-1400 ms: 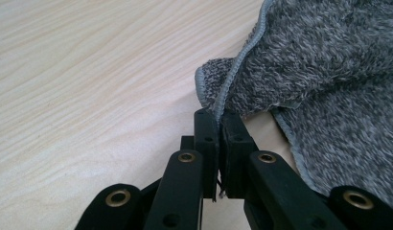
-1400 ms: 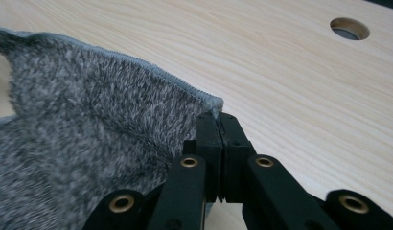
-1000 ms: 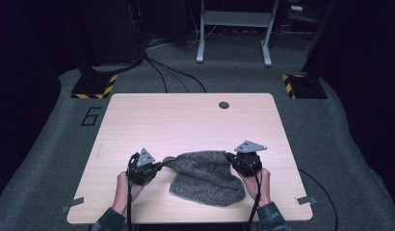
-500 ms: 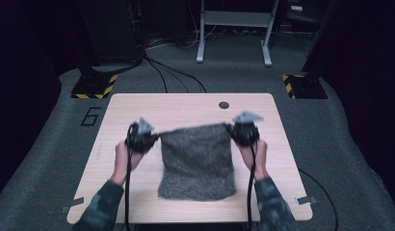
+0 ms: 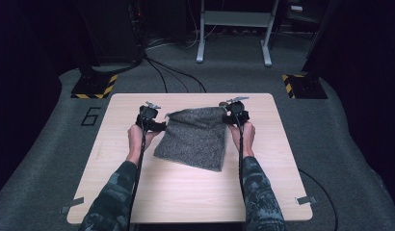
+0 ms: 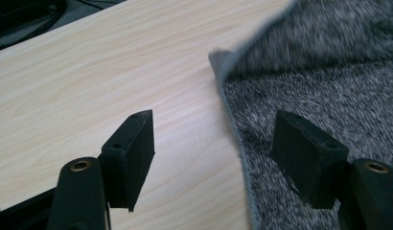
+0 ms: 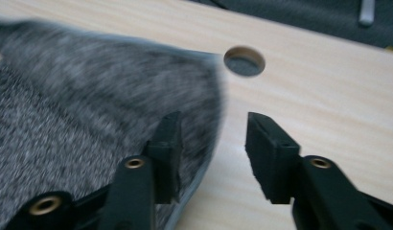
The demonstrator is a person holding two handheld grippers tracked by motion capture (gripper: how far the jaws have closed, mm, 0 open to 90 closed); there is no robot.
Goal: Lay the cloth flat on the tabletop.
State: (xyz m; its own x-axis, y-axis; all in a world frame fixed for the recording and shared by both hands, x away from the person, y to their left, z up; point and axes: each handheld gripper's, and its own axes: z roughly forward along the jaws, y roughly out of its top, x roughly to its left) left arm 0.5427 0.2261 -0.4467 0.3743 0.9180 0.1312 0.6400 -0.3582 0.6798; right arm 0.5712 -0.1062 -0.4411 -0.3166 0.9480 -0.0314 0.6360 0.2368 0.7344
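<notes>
A grey knitted cloth (image 5: 195, 139) lies spread flat in the middle of the light wooden table (image 5: 186, 192), its top edge toward the far side. My left gripper (image 5: 158, 126) stands at the cloth's far left corner and my right gripper (image 5: 232, 118) at its far right corner. In the left gripper view the gripper (image 6: 213, 117) is open, and the cloth (image 6: 319, 91) has its hemmed edge running beneath the gap. In the right gripper view the gripper (image 7: 213, 117) is open over the corner of the cloth (image 7: 89, 110). Both pairs of jaws have just been opening, and no pad presses on the cloth.
A round hole (image 7: 244, 61) is cut in the table near its far edge, just beyond my right gripper. On the dark floor past the table are two yellow-and-black striped bases (image 5: 92, 86), a metal stand (image 5: 234, 29) and cables (image 5: 171, 77).
Both hands carried the cloth's top edge toward the far side, pulling it out from a bunched heap into a flat sheet. Both grippers then let go of it and stand open.
</notes>
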